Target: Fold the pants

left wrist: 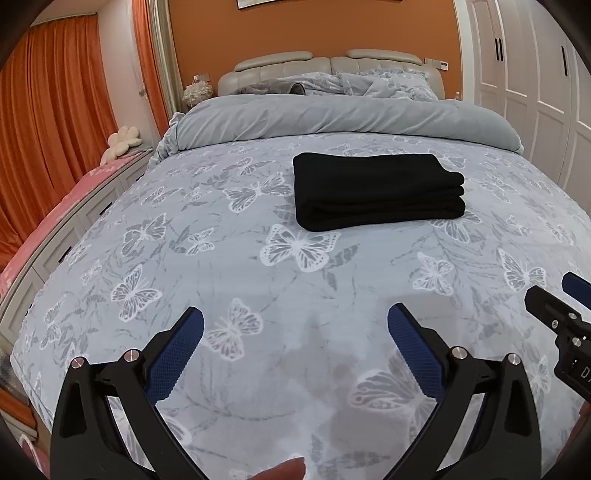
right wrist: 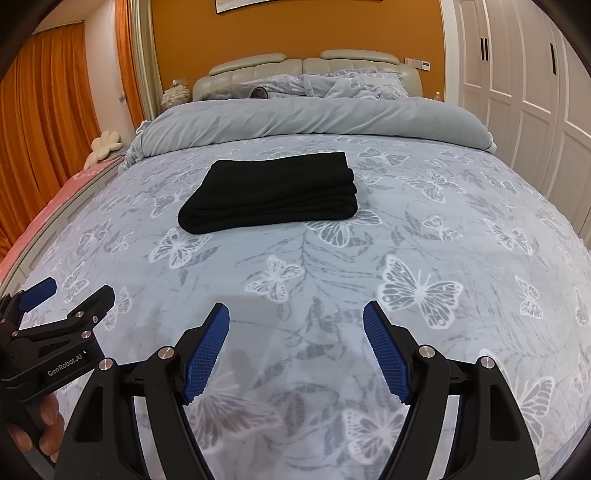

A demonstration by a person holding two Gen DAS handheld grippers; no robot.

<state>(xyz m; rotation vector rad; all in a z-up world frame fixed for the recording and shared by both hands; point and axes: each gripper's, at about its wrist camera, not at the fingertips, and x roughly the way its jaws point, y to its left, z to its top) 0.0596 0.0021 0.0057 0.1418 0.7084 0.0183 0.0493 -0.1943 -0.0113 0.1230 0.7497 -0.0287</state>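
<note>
The right tongs (left wrist: 569,295) are cut off by the left wrist view's right edge. A fingertip (left wrist: 284,469) pokes in at the bottom edge. The framed picture (right wrist: 236,4) on the wall is cropped at the top.

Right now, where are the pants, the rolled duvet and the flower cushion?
pants (left wrist: 376,188), left wrist view, top layer.
duvet (right wrist: 314,122), right wrist view, middle of the roll.
flower cushion (left wrist: 123,142), left wrist view, its centre.

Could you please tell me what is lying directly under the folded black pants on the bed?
The black pants rest on the butterfly-print bedspread, which shows all around them. The patch beneath the stack is covered, so whether anything else lies there cannot be seen.
</note>
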